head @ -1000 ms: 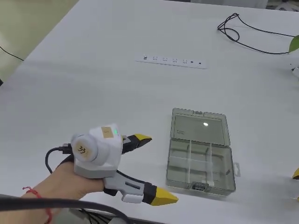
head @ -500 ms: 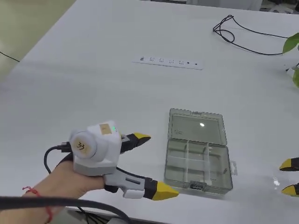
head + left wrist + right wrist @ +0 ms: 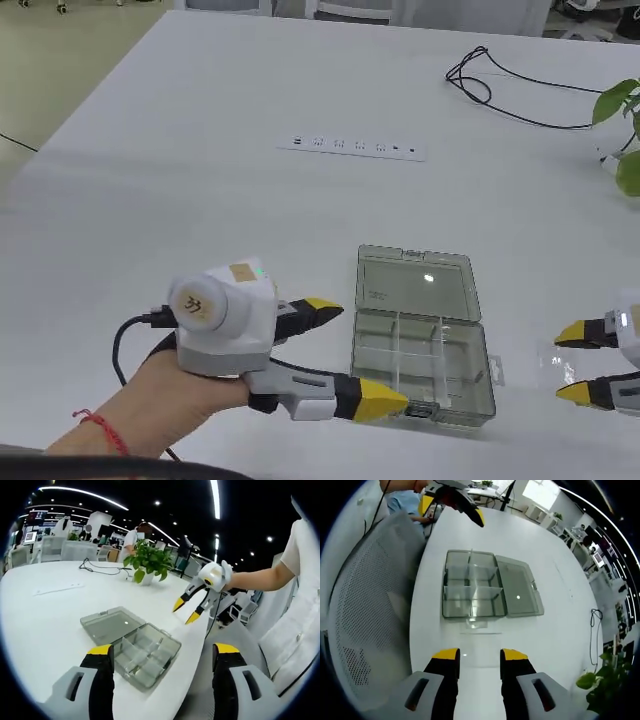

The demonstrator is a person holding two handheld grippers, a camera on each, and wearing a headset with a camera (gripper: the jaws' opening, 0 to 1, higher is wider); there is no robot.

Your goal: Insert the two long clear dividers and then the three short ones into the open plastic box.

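The head view looks forward and down from the near edge of the surface (image 3: 200, 150), holding the plastic box (image 3: 420, 330) close in its lower half. The camera on the left claw (image 3: 164, 649) sits low at the left and faces right across the surface, past the box to the right claw (image 3: 182, 615) and a plant (image 3: 147, 562) beyond. The camera on the right claw rides higher, tilted down, facing left over the box. All three views share the box.

Right white, yellow-tipped gripper (image 3: 567, 363): comes further in from the right edge, nearer the open clear grey plastic box (image 3: 414, 286).
Left white, yellow-tipped gripper (image 3: 365, 355): lower tip now overlaps the box's front-left corner.
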